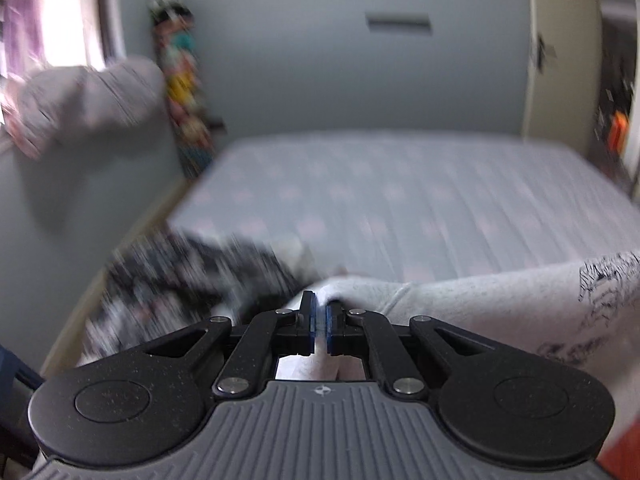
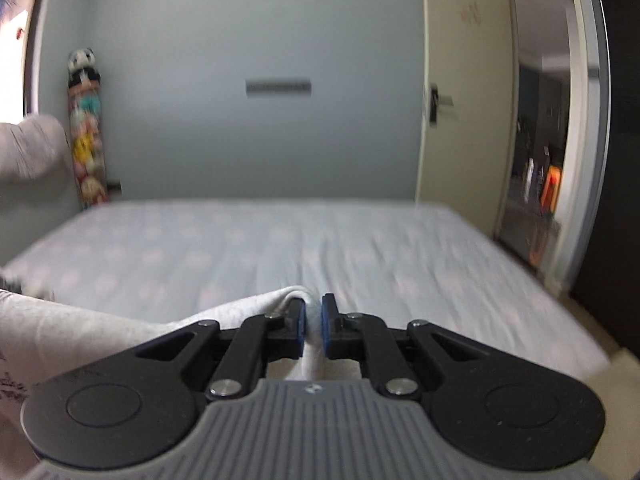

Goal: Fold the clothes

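Both claws are clamped on the same light grey garment [image 1: 500,300], which is stretched between them low over the near edge of the bed [image 1: 400,200].

In the left wrist view, the left claw [image 1: 319,316] sits at bottom centre, its blue-padded jaws drawn almost together with a thin edge of the grey cloth pinched between them. From there the garment runs off to the lower right of the frame, where a black sketchy print shows on the fabric. Just to the left of the claw, a heap of black-and-white patterned clothing [image 1: 180,280] lies at the near left corner of the bed, badly blurred. In the upper left, another pale grey piece of cloth [image 1: 88,100] is bunched up by the bright window [image 1: 60,20], and a tall column of colourful stuffed toys [image 1: 182,80] stands against the grey wall.

In the right wrist view, the right claw [image 2: 314,320] is also at bottom centre, jaws narrow and gripping a rolled fold of the grey garment [image 2: 100,332], which spreads away to the lower left of the frame. The striped bed sheet fills the middle of the frame. At the right, a cream door [image 2: 464,100] stands open onto a darker room.
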A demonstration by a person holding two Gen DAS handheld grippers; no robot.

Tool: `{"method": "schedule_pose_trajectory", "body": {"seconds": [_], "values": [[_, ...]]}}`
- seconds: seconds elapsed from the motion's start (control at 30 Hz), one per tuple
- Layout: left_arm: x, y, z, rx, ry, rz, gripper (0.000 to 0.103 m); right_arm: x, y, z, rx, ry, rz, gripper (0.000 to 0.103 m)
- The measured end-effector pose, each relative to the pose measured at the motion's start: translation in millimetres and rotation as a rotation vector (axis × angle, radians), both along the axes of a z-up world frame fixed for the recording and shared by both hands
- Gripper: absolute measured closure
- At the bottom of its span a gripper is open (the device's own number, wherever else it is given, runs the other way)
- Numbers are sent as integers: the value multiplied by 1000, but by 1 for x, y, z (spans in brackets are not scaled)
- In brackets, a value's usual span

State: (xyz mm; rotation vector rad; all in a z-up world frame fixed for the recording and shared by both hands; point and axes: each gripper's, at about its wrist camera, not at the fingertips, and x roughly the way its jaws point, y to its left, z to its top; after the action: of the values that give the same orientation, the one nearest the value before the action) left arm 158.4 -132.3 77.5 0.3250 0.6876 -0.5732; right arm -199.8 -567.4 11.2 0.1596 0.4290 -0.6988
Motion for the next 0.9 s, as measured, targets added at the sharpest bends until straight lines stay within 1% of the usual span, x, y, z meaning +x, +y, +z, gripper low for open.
{"method": "schedule_pose_trajectory", "body": {"seconds": [0.13,0.27,0.33,0.4,0.47,0.5,0.57,0.6,0.63,0.7,0.73,0.77,0.83,0.9], "values": [[-16,0,-39,151,98,-57,100,-38,4,-38,102,64,-5,93],[-31,11,-70,243,222,-104,99,-56,3,-63,182,159,34,93],[-42,11,-73,275,249,-144,98,-62,3,-73,212,205,61,92],[-53,12,-76,305,274,-185,95,-65,8,-77,236,238,85,89],[-64,12,-78,335,299,-226,91,-64,8,-75,255,264,115,84],[-67,12,-77,352,300,-254,91,-64,12,-73,259,276,131,81],[-71,11,-71,377,282,-293,83,-63,15,-68,249,291,157,72],[-70,10,-69,379,270,-304,81,-66,18,-65,243,289,170,70],[-69,9,-66,373,260,-308,78,-69,21,-62,238,286,183,67],[-65,9,-57,346,244,-308,75,-67,25,-53,226,274,211,66],[-62,9,-53,331,232,-306,72,-66,27,-49,221,269,225,64],[-57,6,-49,326,206,-300,67,-64,29,-45,210,258,232,59],[-46,0,-45,323,149,-283,57,-57,33,-38,202,238,245,55],[-33,-6,-41,326,99,-266,56,-47,33,-39,219,225,265,55]]}}
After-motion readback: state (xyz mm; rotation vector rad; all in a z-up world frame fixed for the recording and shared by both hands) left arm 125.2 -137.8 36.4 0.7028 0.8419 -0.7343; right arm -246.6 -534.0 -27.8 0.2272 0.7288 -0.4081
